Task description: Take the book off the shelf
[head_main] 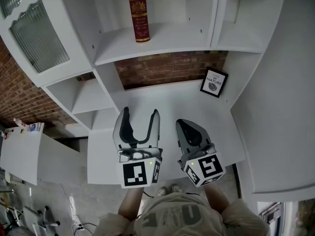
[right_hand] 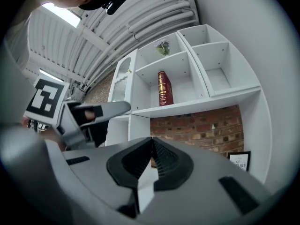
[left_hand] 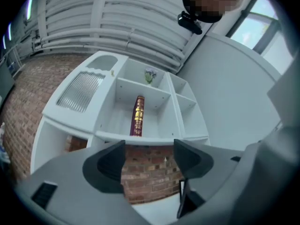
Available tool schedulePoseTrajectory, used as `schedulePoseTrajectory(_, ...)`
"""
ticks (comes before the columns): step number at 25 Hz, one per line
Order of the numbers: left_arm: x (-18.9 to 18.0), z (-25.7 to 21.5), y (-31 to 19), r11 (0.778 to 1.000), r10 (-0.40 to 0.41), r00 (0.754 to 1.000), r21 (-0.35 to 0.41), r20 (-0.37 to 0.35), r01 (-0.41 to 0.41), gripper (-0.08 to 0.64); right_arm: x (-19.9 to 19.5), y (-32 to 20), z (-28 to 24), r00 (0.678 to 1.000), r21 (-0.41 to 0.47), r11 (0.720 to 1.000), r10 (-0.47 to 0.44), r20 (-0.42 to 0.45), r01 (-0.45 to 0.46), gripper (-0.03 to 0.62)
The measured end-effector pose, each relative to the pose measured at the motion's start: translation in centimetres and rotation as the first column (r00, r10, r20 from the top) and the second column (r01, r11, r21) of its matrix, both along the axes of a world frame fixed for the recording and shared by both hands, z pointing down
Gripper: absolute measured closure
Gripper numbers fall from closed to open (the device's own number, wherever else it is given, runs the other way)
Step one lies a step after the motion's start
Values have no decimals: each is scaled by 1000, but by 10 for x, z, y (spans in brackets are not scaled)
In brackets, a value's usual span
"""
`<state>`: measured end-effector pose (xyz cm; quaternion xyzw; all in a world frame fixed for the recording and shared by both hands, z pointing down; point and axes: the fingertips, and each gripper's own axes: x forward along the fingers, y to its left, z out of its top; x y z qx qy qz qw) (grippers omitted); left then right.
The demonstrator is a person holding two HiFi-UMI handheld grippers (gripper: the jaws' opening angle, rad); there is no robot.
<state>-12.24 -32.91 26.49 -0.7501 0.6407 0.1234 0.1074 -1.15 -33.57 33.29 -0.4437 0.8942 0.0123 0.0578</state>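
Red book (head_main: 139, 11) upright on shelf (head_main: 167, 41), top cut off in head view. Framed print (head_main: 214, 82) on counter (head_main: 162, 104) below, nothing blocking. Left claw (head_main: 141, 111) wide open, empty; right claw (head_main: 182, 123) closed, empty.

Book (head_main: 139, 14) upright on shelf (head_main: 172, 38); left gripper (head_main: 141, 113) jaws apart.

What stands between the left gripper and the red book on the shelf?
Nothing visible does. The red book stands upright, alone in its open compartment. The left gripper, jaws apart and empty, is lower, over the desk surface.
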Motion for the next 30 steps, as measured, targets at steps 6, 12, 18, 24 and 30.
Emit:
schedulePoseTrajectory(6,5,-110,-53,988,78,993,124,86,-88,193,22,-3,0,998,-15,998,61,32,-61,577)
schedulePoseTrajectory(12,0,-181,-144,997,2,983,70,182,-15,195,52,-2,-1,987,-52,991,131,88,-127,577)
schedulePoseTrajectory(18,-16,-194,-231,994,-87,979,-53,186,98,195,71,1,4,979,-83,983,174,110,-165,577)
schedulePoseTrajectory(24,-21,-179,-284,970,-74,991,-220,114,98,196,93,0,13,963,-136,966,236,127,-219,577)
schedulePoseTrajectory(30,-27,-162,-318,943,-94,989,-308,116,125,206,99,-2,14,957,-160,961,251,148,-227,578)
